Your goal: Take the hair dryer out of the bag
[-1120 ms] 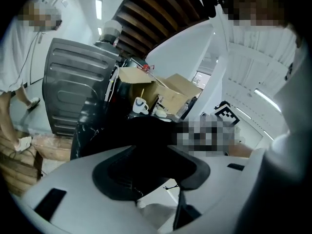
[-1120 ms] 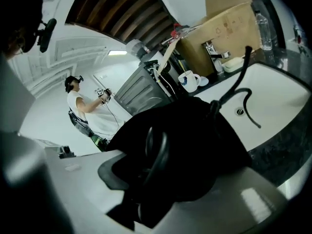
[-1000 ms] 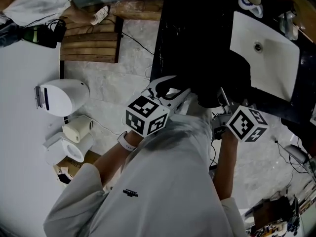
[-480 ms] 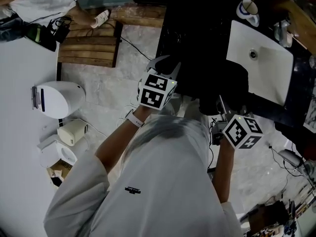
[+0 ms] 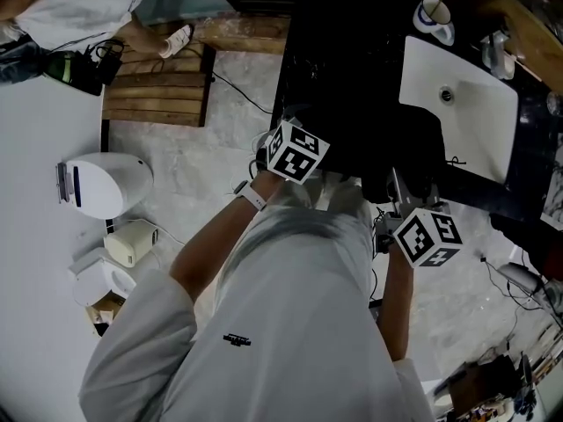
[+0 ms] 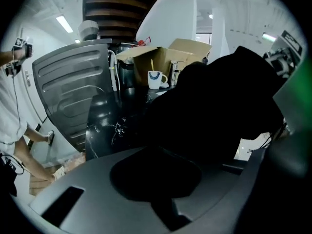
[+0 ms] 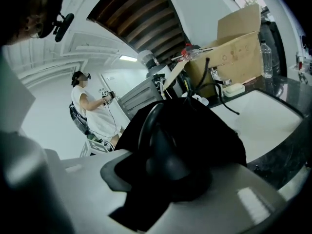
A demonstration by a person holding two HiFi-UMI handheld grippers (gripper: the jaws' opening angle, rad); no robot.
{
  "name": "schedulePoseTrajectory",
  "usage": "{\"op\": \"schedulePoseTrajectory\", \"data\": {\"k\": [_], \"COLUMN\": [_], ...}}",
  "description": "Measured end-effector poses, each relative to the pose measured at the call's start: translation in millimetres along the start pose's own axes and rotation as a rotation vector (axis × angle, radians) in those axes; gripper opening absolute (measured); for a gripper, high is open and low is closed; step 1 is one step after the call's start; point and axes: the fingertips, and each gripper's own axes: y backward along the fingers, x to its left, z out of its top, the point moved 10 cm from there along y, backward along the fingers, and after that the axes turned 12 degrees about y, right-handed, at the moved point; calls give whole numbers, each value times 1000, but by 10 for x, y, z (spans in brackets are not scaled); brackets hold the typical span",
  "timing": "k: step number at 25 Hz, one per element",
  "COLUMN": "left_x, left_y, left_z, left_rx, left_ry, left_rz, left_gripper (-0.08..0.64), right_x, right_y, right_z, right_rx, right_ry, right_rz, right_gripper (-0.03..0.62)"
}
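Note:
A black fabric bag (image 5: 387,148) lies on the dark marbled counter (image 5: 325,51) beside the sink. My left gripper (image 6: 161,189) is at the bag's near left edge, shut with black bag cloth (image 6: 219,106) pinched in the gap. At the bag's right end, the jaws of my right gripper (image 7: 165,189) are closing. Between them sits the rounded dark grey body of the hair dryer (image 7: 168,155), which pokes out of the bag's folds (image 7: 219,135) and touches both jaws. The rest of the dryer is hidden in the cloth.
A white sink (image 5: 457,104) lies just right of the bag, with a mug (image 5: 433,11) behind it. An open cardboard box (image 7: 234,48) and a water bottle (image 7: 266,52) stand at the counter's back. A wooden pallet (image 5: 158,77) and white appliances (image 5: 106,183) are on the floor. Another person (image 7: 90,111) stands farther off.
My left gripper has gone up and right to the bag's edge, rolled, and shut on the cloth. The right gripper has stayed at the bag's right end.

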Motion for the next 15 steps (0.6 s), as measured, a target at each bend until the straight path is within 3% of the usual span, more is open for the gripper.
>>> {"op": "schedulePoseTrajectory", "data": {"k": [4, 15], "left_x": [-38, -48], "left_y": [-54, -50], "left_z": [-51, -44], "left_rx": [10, 15], "left_ry": [-75, -67], "left_rz": [0, 3], "left_gripper": [8, 8], "right_x": [-44, -109], "right_y": [-19, -46], "right_z": [-48, -92], "right_rx": [1, 14], "right_ry": [-15, -52], "right_rz": [5, 64], "right_gripper": [163, 172]}}
